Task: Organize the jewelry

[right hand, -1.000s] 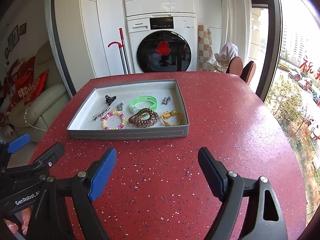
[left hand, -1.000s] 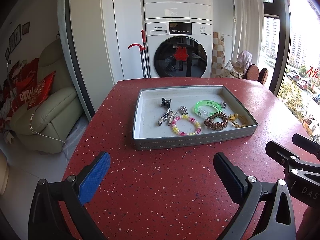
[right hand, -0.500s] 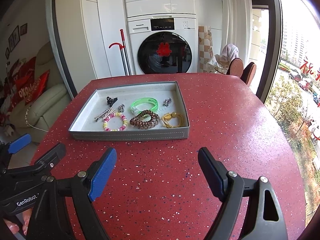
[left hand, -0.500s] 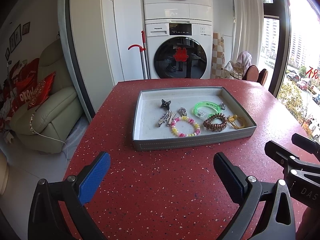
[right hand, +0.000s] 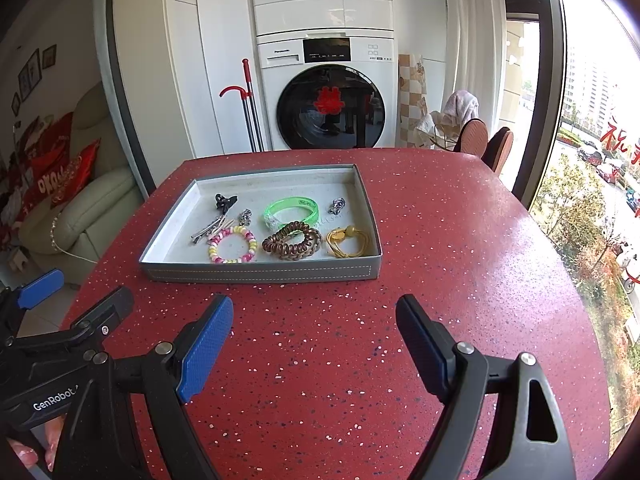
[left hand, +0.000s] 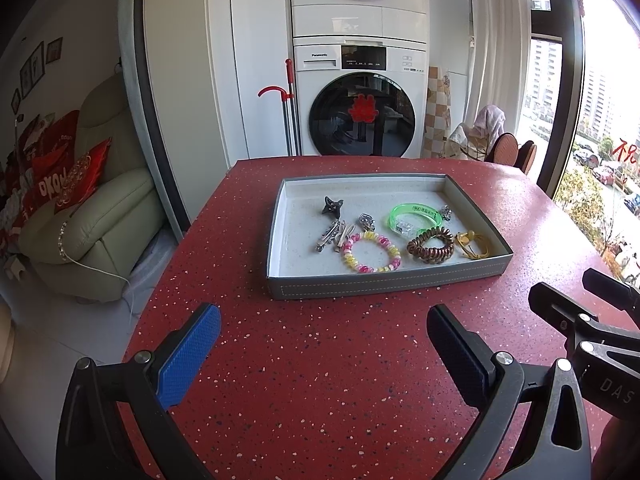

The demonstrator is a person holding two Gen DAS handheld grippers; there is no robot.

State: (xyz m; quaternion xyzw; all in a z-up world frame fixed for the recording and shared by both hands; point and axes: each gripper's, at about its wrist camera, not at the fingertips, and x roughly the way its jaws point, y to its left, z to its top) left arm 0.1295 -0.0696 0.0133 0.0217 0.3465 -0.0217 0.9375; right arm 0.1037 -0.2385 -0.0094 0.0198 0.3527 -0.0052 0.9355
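Observation:
A grey tray stands on the red speckled table. In it lie a pink-and-yellow bead bracelet, a green bangle, a brown coil hair tie, a yellow cord piece, silver hair clips, a dark clip and small silver charms. My left gripper is open and empty in front of the tray. My right gripper is open and empty, also short of the tray.
The red table ends at its left edge near a cream sofa. A washing machine stands behind the table. Chairs sit at the far right by the window. Each gripper shows at the edge of the other's view.
Both grippers have drawn back slightly from the tray, which looks a little farther away. Both jaws stay open and the jewelry has not moved.

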